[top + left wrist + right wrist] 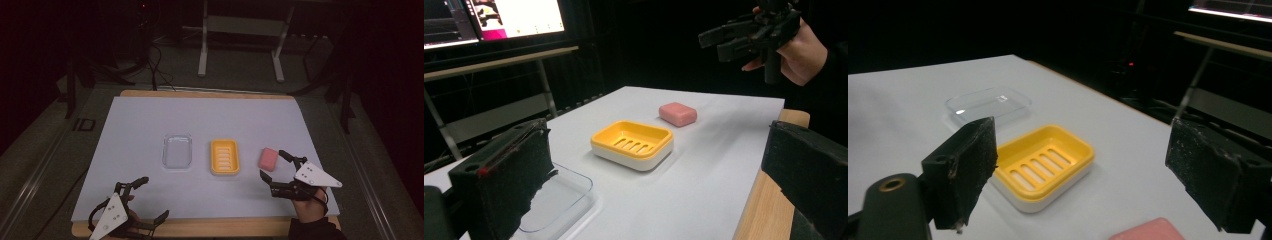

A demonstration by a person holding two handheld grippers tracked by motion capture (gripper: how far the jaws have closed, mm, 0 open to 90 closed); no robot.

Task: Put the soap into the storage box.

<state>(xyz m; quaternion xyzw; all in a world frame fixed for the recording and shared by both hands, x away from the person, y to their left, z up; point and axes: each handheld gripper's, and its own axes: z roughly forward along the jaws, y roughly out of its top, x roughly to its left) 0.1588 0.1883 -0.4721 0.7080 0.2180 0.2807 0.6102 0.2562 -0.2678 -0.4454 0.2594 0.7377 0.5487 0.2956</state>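
**Two open grippers at a worktop with soap, soap dish and clear lid**

High view: the white-covered worktop (150, 120) carried three things in a row across its middle. From left to right these were a clear plastic lid (177, 151), a yellow soap dish (224, 157) with a slotted floor, and a pink bar of soap (268, 158). The three lay apart from one another, the soap just to the right of the dish.

The right gripper (272, 163), held in the person's right hand (310, 205), lay low near the right front of the worktop. Its fingers stood wide, one tip just beside the soap's right edge and the other toward the person; neither pad pressed on the soap, and whether a tip touched it could not be told. The left gripper (155, 197) sat at the front left edge of the worktop, well apart from all three things, its fingers likewise spread wide with nothing between them.

Left gripper view: the two black fingers (504, 180) rose at either side with a broad gap. Between them appeared the lid (559, 200) in the near foreground, the dish (632, 143) beyond it and the soap (678, 114) farther still. The right gripper (724, 42) showed at the upper right.

Right gripper view: the fingers (965, 165) framed the dish (1043, 167), with the lid (988, 104) behind it. A corner of the soap (1148, 231) showed at the bottom edge, between the finger pads and untouched by them.
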